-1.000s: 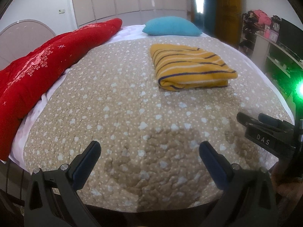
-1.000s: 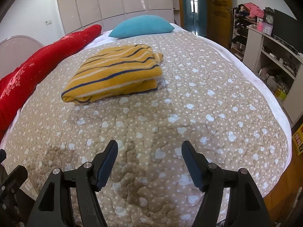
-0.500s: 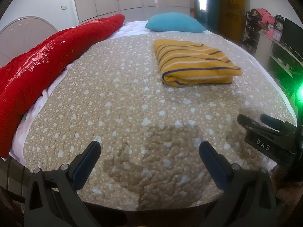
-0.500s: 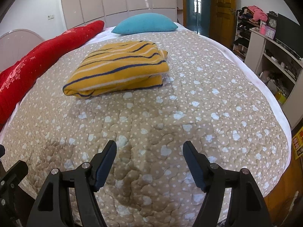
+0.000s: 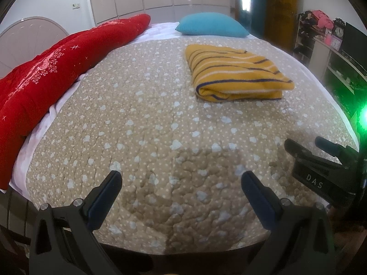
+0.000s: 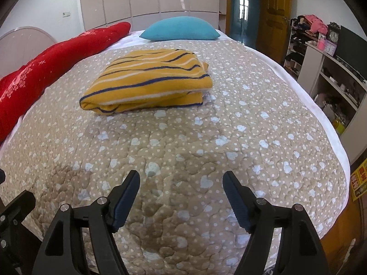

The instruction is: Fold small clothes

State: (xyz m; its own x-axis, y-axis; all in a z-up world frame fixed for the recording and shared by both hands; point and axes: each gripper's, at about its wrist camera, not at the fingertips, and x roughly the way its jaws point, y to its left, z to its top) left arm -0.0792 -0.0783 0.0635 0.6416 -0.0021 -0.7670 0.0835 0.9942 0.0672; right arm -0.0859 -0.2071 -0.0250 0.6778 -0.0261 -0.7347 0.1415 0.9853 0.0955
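Both grippers are seen drawn slightly nearer the folded striped garment (image 5: pixel 238 75) than before. Left gripper (image 5: pixel 181 181) and right gripper (image 6: pixel 181 181) are held wide, empty, over the bed's (image 6: pixel 252 137) near edge; the garment lies mid-bed.

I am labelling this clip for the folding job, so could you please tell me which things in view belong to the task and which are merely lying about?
Part of the job:
- folded yellow garment with navy and white stripes
- left gripper, open, empty
- right gripper, open, empty

Just lying about:
- teal pillow
- red patterned quilt
- beige heart-print bedspread
- cluttered white shelves
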